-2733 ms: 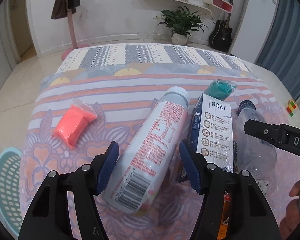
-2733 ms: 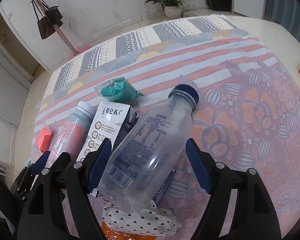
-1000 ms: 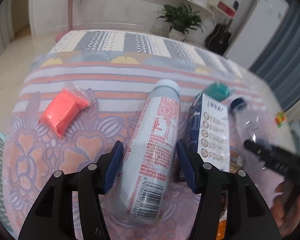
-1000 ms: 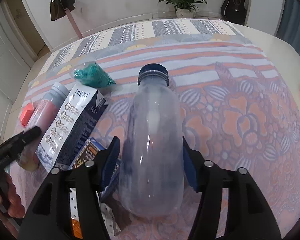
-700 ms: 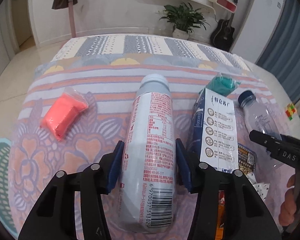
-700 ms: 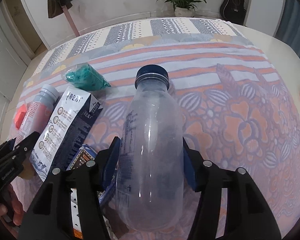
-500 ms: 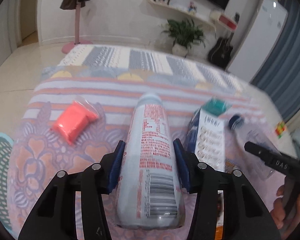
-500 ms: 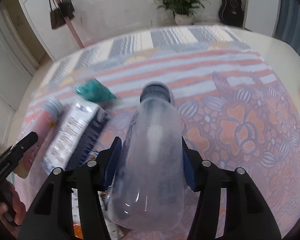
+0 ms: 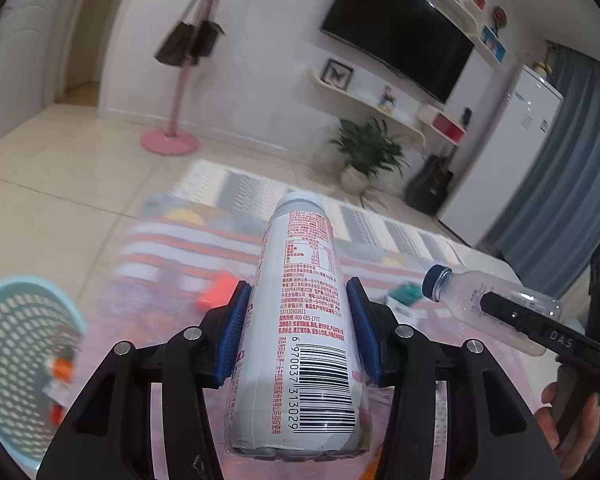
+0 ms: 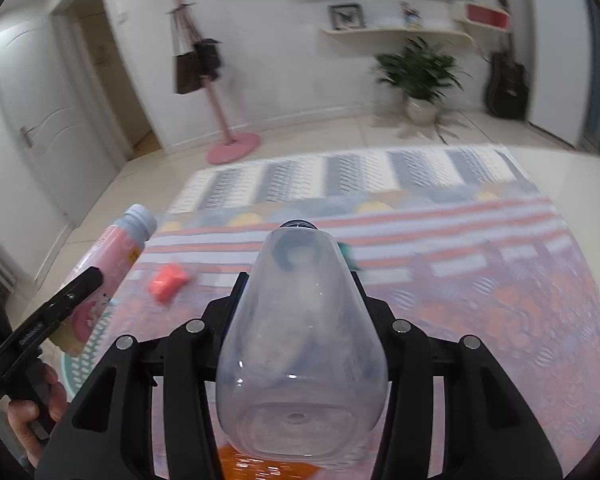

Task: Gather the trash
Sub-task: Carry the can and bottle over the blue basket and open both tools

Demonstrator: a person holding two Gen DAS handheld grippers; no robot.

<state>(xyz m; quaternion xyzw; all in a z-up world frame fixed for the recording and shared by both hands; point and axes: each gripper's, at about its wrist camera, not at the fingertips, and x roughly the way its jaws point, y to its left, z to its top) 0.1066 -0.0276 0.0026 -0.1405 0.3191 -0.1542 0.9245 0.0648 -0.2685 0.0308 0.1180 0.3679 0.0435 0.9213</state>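
Patterned tabletop (image 10: 480,272), basket (image 9: 20,344) at left. Left claw (image 9: 300,332) clamps white labelled bottle (image 9: 300,320) above tabletop. Right claw (image 10: 300,292) closing on clear bottle (image 10: 300,340), pads touching, also lifted.

The light blue basket (image 9: 24,344) stands open-topped at the left edge of the patterned cloth (image 10: 480,280) — nothing covers its mouth, though some trash already lies inside. Between it and the left gripper (image 9: 300,324) only an orange packet (image 9: 216,294) lies low on the cloth. The cloth's right side is bare — the floor (image 10: 340,128) beyond it too.
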